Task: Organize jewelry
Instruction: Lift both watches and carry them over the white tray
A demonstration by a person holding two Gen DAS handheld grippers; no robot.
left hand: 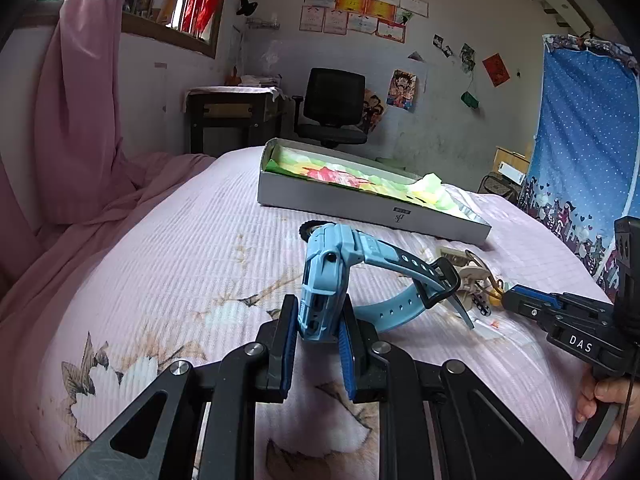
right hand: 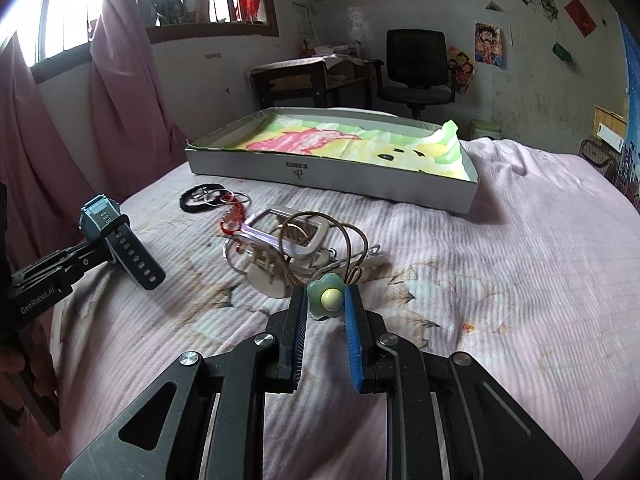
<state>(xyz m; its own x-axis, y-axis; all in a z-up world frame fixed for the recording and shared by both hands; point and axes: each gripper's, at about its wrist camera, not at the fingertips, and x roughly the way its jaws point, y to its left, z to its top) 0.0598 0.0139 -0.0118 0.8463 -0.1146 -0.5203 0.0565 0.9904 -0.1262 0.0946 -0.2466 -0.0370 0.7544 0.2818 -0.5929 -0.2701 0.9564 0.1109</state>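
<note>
My left gripper [left hand: 319, 330] is shut on a light blue watch [left hand: 322, 280], holding it by its case above the pink bedspread; the strap loops off to the right. The watch also shows in the right wrist view [right hand: 102, 216]. My right gripper [right hand: 326, 300] is shut on a green flower hair tie with a yellow centre [right hand: 328, 296], whose brown elastic loop [right hand: 352, 248] reaches into a pile of hair clips and rings [right hand: 280, 248]. A shallow white box [right hand: 320, 170] lined with colourful paper lies further back on the bed.
A black hair band [right hand: 192, 202] and a red beaded key ring [right hand: 234, 212] lie left of the pile. Pink curtains [left hand: 76, 100] hang on the left. A desk and a black office chair [left hand: 334, 104] stand beyond the bed. A blue cloth [left hand: 580, 140] hangs at right.
</note>
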